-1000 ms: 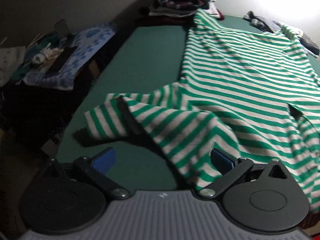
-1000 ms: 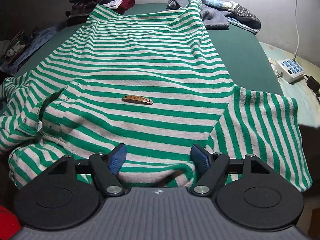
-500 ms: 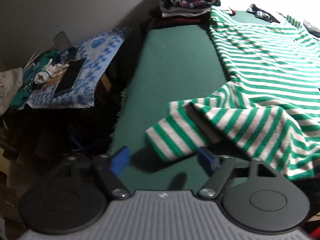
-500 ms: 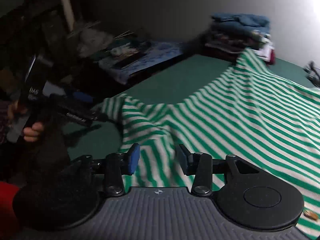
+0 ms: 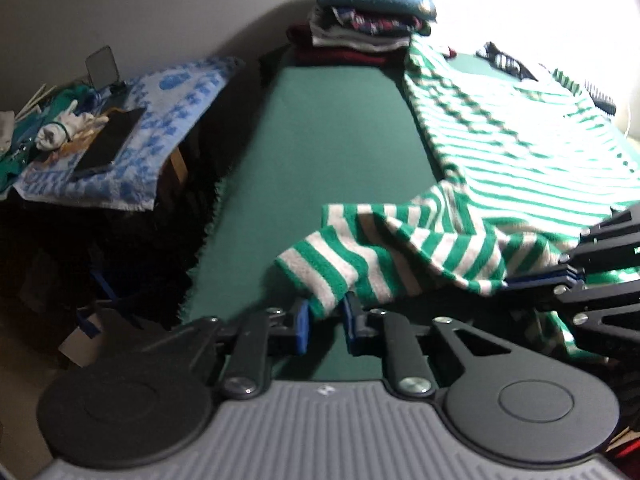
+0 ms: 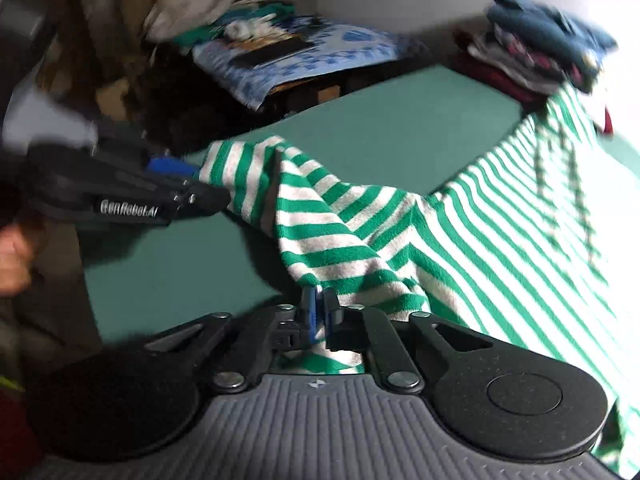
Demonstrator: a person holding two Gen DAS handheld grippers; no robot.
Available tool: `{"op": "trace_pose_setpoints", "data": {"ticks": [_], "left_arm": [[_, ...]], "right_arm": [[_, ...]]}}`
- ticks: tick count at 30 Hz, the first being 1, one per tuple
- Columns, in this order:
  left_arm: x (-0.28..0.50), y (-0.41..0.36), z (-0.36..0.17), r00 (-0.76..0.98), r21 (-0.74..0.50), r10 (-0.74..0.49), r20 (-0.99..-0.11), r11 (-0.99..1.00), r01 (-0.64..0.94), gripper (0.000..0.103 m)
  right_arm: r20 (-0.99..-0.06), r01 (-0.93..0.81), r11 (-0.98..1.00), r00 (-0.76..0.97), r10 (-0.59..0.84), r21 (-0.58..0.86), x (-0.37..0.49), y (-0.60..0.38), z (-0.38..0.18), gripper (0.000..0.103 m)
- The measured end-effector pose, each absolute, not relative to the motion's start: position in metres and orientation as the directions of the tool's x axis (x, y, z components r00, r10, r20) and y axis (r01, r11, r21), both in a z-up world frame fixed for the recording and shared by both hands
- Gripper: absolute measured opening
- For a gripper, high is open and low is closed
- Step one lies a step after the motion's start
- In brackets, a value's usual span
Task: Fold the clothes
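Left of the work surface: one side table draped in one blue-patterned cloth [image 5: 168,120], carrying one dark flat phone-like slab [image 5: 110,138] and a clutter of small items too indistinct to count.

Centre: one green table [image 5: 320,152]. At its far end stands one stack of folded clothes [image 5: 368,20]; the layers are too blurred for a firm count.

One green-and-white striped shirt [image 5: 520,132] lies spread across the right part of the table, its far end reaching the stack. One sleeve [image 5: 360,256] is lifted clear of the table near the front edge.

Two grippers are present. The left gripper [image 5: 326,316] has just been closing; its blue pads pinch the sleeve's cuff end, jaws narrow with fabric between them. The right gripper [image 6: 318,312] has likewise just been closing; its pads are almost together, clamped on a fold of the same sleeve further along towards the shoulder. The sleeve hangs draped between the two grips.

One hand [image 6: 14,252] is partly visible at the left edge of the right wrist view, holding the left gripper's handle.
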State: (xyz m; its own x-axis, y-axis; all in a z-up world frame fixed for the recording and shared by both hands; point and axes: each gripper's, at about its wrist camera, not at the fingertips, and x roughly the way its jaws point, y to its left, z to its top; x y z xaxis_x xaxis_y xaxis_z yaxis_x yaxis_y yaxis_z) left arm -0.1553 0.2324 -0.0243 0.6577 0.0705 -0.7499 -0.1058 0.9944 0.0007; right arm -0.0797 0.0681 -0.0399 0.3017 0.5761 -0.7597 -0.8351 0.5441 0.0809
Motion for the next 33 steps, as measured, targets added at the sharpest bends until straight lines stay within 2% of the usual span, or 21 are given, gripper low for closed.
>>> {"op": "trace_pose_setpoints", "data": {"ticks": [3, 9, 12, 15, 17, 20, 21, 22, 24, 25, 26, 27, 31, 33], "left_arm": [[-0.159, 0.234, -0.013, 0.687, -0.008, 0.062, -0.724, 0.995, -0.099, 0.011], [-0.178, 0.242, 0.015, 0.724, 0.009, 0.062, -0.687, 0.997, -0.077, 0.01], [-0.184, 0.248, 0.008, 0.684, 0.064, 0.104, -0.722, 0.994, -0.084, 0.004], [-0.186, 0.25, -0.01, 0.615, 0.127, 0.143, -0.776, 0.989, -0.069, 0.004], [-0.188, 0.254, -0.016, 0.588, 0.158, 0.167, -0.792, 0.985, -0.068, 0.006], [-0.188, 0.27, -0.001, 0.625, 0.068, 0.119, -0.772, 0.992, -0.106, 0.021], [-0.182, 0.272, 0.003, 0.642, 0.057, 0.118, -0.758, 0.992, -0.116, 0.032], [-0.176, 0.273, 0.006, 0.658, 0.049, 0.12, -0.743, 0.991, -0.125, 0.033], [-0.161, 0.274, 0.01, 0.681, 0.031, 0.118, -0.723, 0.99, -0.139, 0.039], [-0.15, 0.275, 0.005, 0.674, 0.001, 0.089, -0.733, 0.991, -0.131, 0.051], [-0.14, 0.276, 0.0, 0.666, -0.032, 0.058, -0.744, 0.992, -0.122, 0.059], [-0.129, 0.277, -0.006, 0.657, -0.065, 0.027, -0.753, 0.991, -0.114, 0.069], [-0.1, 0.273, -0.024, 0.614, -0.133, -0.056, -0.787, 0.988, -0.08, 0.072], [-0.093, 0.271, -0.028, 0.608, -0.17, -0.092, -0.789, 0.983, -0.071, 0.07]], "right_arm": [[-0.753, -0.83, 0.542, 0.273, 0.599, 0.131, -0.08, 0.065, -0.031, 0.004], [-0.73, -0.884, 0.389, 0.083, 0.678, 0.261, -0.092, 0.06, -0.019, 0.004], [-0.744, -0.887, 0.344, 0.001, 0.668, 0.308, -0.092, 0.066, -0.027, 0.004], [-0.79, -0.871, 0.357, -0.055, 0.611, 0.337, -0.089, 0.074, -0.046, 0.003], [-0.778, -0.872, 0.339, -0.073, 0.624, 0.353, -0.09, 0.071, -0.044, 0.011], [-0.743, -0.877, 0.313, -0.07, 0.666, 0.364, -0.088, 0.062, -0.03, 0.014], [-0.718, -0.87, 0.325, -0.047, 0.694, 0.371, -0.084, 0.059, -0.024, 0.017], [-0.699, -0.861, 0.349, -0.011, 0.715, 0.37, -0.079, 0.058, -0.02, 0.02], [-0.678, -0.841, 0.419, 0.087, 0.73, 0.342, -0.069, 0.061, -0.017, 0.033], [-0.677, -0.828, 0.465, 0.148, 0.72, 0.314, -0.064, 0.065, -0.017, 0.04], [-0.675, -0.811, 0.51, 0.209, 0.708, 0.285, -0.059, 0.068, -0.018, 0.041], [-0.677, -0.819, 0.495, 0.191, 0.711, 0.289, -0.058, 0.073, -0.02, 0.041], [-0.683, -0.88, 0.381, 0.093, 0.724, 0.284, -0.07, 0.093, -0.029, 0.041], [-0.689, -0.917, 0.338, 0.106, 0.717, 0.211, -0.083, 0.103, -0.038, 0.042]]}}
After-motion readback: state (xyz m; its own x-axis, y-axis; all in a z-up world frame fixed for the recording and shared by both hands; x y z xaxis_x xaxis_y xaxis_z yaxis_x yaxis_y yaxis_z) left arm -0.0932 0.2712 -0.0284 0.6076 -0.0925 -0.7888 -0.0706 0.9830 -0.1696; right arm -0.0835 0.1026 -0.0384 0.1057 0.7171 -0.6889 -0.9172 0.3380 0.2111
